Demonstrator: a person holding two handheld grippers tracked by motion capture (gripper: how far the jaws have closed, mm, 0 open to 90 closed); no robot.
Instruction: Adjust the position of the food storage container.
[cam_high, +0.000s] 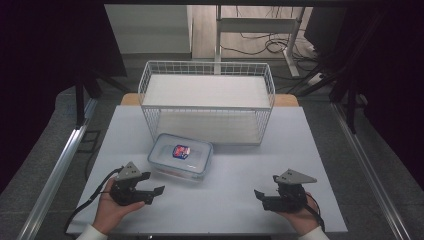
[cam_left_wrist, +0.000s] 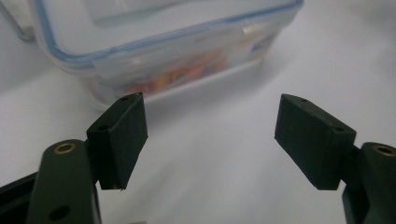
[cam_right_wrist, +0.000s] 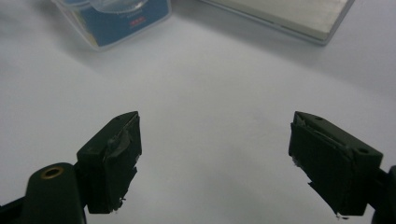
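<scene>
Table (cam_high: 225, 200): white, flat.
Rack (cam_high: 207, 100): white wire, at the back of the table.
Box (cam_high: 181, 156): clear, lid on, just in front of the rack.

No lettering can be read. A red-and-blue label (cam_high: 181, 151) on the lidded plastic container (cam_high: 165, 162) at the bench's centre carries print too small to make out; in the right gripper view, at 11 o'clock, it is blurred.
</scene>
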